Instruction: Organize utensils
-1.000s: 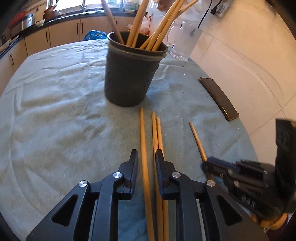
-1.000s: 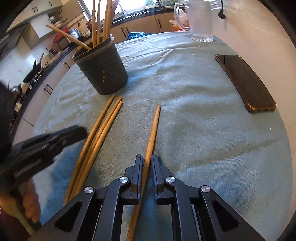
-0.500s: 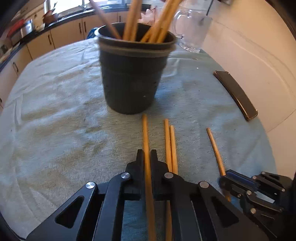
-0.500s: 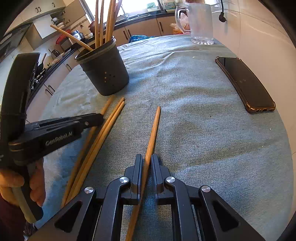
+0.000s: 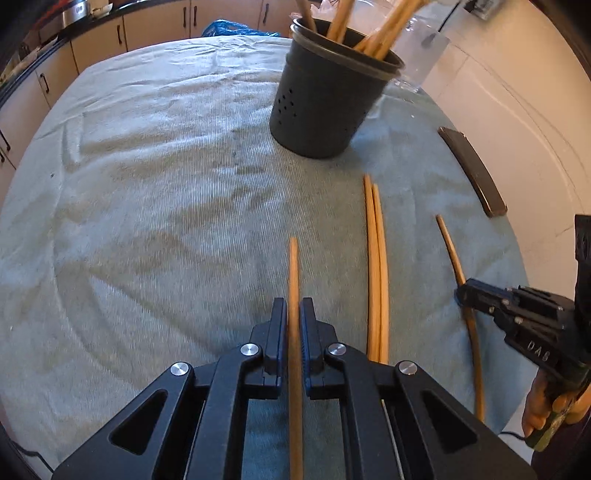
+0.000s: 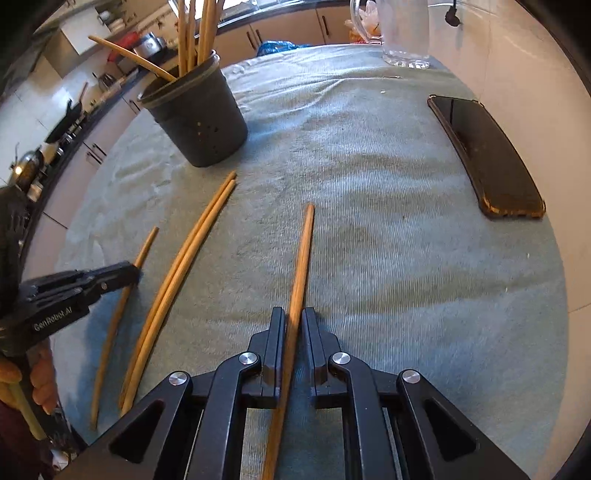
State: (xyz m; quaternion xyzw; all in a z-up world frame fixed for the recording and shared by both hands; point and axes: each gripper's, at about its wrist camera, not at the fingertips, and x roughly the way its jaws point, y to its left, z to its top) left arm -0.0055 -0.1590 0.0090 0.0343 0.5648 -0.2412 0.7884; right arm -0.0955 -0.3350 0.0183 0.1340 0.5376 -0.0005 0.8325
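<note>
My left gripper [image 5: 293,310] is shut on a wooden chopstick [image 5: 293,269] whose tip points at the black utensil holder [image 5: 325,99], which holds several chopsticks. Two more chopsticks [image 5: 376,258] lie side by side on the cloth to its right. Further right, my right gripper [image 5: 461,295] grips another chopstick [image 5: 448,243]. In the right wrist view, that right gripper [image 6: 294,317] is shut on its chopstick [image 6: 304,243]. The pair [image 6: 192,251] lies to the left, and beyond it the left gripper [image 6: 131,271] holds its stick [image 6: 147,243]. The holder [image 6: 199,122] stands at the far left.
A grey-green cloth [image 5: 147,184] covers the table. A dark phone [image 6: 484,162] lies near the right edge by the white wall. A glass mug [image 6: 402,33] stands at the back. Kitchen cabinets [image 5: 155,26] line the far side. A hand [image 6: 40,380] holds the left gripper's handle.
My left gripper has shut on the leftmost chopstick and carried it left, away from the pair. The right gripper has stayed shut on its chopstick, barely moving.
</note>
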